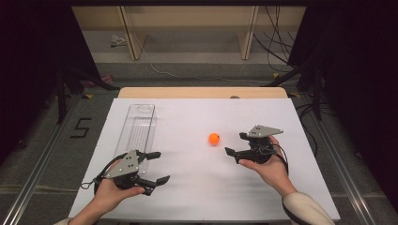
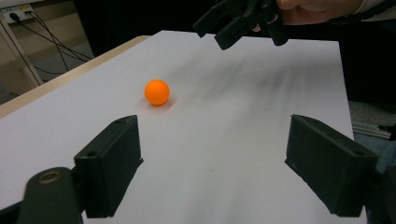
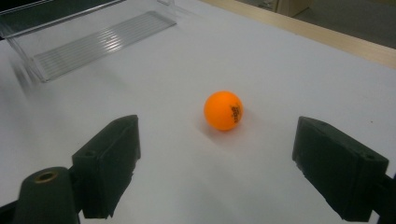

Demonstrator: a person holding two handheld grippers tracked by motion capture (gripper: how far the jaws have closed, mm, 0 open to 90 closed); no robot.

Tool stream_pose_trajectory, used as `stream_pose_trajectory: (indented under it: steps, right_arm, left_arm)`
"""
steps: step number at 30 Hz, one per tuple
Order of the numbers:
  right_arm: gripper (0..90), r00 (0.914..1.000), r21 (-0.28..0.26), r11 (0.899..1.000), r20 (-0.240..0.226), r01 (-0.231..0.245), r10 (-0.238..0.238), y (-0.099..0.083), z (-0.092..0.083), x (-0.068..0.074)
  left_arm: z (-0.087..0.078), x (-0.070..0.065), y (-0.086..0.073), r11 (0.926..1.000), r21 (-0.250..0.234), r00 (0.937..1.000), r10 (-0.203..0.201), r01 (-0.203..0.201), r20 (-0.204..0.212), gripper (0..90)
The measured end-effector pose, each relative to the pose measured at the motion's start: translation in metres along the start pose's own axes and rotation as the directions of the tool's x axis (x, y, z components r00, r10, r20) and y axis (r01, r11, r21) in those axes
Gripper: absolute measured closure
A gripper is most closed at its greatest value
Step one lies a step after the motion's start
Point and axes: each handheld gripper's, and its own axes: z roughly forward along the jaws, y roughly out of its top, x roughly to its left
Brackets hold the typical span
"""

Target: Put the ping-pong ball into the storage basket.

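An orange ball lies just right of centre in the high view, on the white surface. The right tool, at centre right, points at it with jaws spread wide. The left tool, at lower left, is also spread and holds nothing. A clear tray sits at upper left.

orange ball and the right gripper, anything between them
Nothing: in the right gripper view, bare white tabletop lies between the small orange ball and the open right gripper.
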Motion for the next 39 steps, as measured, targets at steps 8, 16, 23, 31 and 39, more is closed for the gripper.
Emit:
stream_pose_trajectory:
  steps: [8, 16, 23, 31, 39]
  right_arm:
    - [16.1, 1.0000, 0.013, 1.000, -0.008, 0.004, -0.004, 0.004, 0.012, 0.000]
    - [16.1, 0.9999, 0.032, 0.999, -0.012, 0.013, -0.012, 0.008, 0.027, -0.001]
    - [16.1, 0.9998, 0.040, 0.999, -0.012, 0.016, -0.016, 0.012, 0.039, -0.002]
    - [16.1, 0.9999, 0.048, 0.999, -0.011, 0.013, -0.013, 0.015, 0.050, -0.004]
    - [16.1, 0.9999, 0.061, 0.998, -0.007, 0.009, -0.009, 0.017, 0.059, -0.007]
  left_arm:
    - [0.000, 0.000, 0.000, 1.0000, -0.001, 1.0000, 0.000, 0.000, 0.001, 17.5]
    - [0.000, 0.000, 0.000, 1.0000, -0.002, 1.0000, -0.001, 0.001, 0.002, 17.5]
    - [0.000, 0.000, 0.000, 1.0000, -0.002, 1.0000, 0.001, -0.001, 0.003, 17.5]
    - [0.000, 0.000, 0.000, 1.0000, -0.002, 1.0000, 0.001, -0.001, 0.004, 17.5]
    - [0.000, 0.000, 0.000, 1.0000, -0.002, 1.0000, 0.001, -0.001, 0.005, 17.4]
